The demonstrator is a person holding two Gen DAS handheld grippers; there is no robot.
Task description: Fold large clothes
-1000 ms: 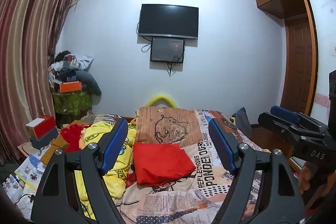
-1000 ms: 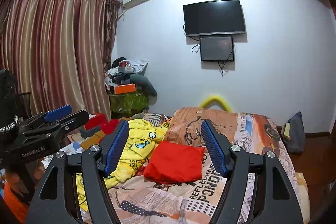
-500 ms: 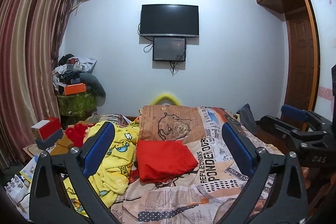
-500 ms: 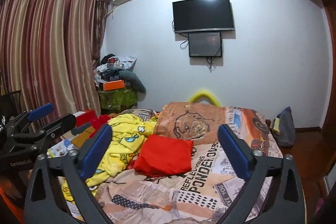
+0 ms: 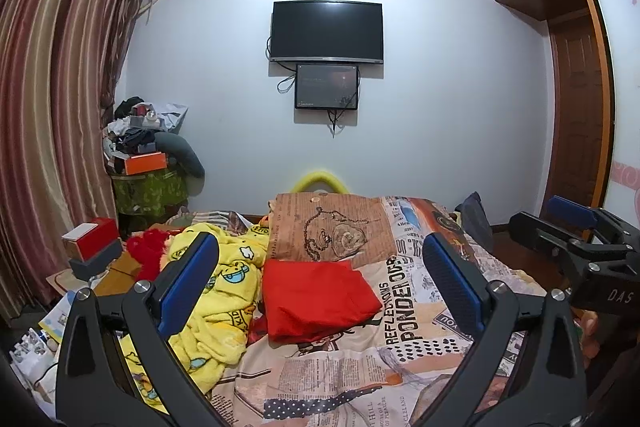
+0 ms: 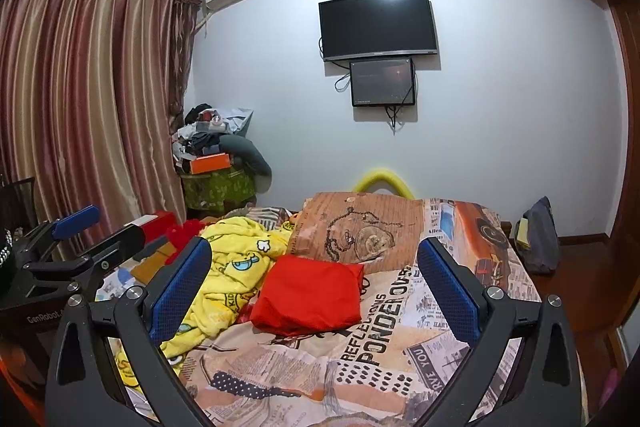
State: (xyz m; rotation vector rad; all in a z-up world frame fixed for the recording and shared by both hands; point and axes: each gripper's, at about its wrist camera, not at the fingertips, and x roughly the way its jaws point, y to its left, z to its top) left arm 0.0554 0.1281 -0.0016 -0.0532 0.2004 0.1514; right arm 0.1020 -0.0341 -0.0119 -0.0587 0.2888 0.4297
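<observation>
**Red garment folded, yellow one waiting on the bed**

The red garment (image 5: 316,297) lies as a compact folded packet in the middle of the bed (image 5: 400,367), resting on the newspaper-print cover just in front of the brown pillow (image 5: 328,227). It looks finished, set there to keep it apart from the unfolded pile. Just beside it, toward the curtain side, the yellow cartoon-print garment (image 5: 216,291) sprawls in a crumpled heap, probably next in line. Both claws hang above the near end of the bed, touching nothing. The left claw (image 5: 320,283) is spread wide and empty; the right claw (image 6: 314,283) likewise gapes with nothing between its blue pads (image 6: 182,291), likely ready for a fresh grasp.
</observation>
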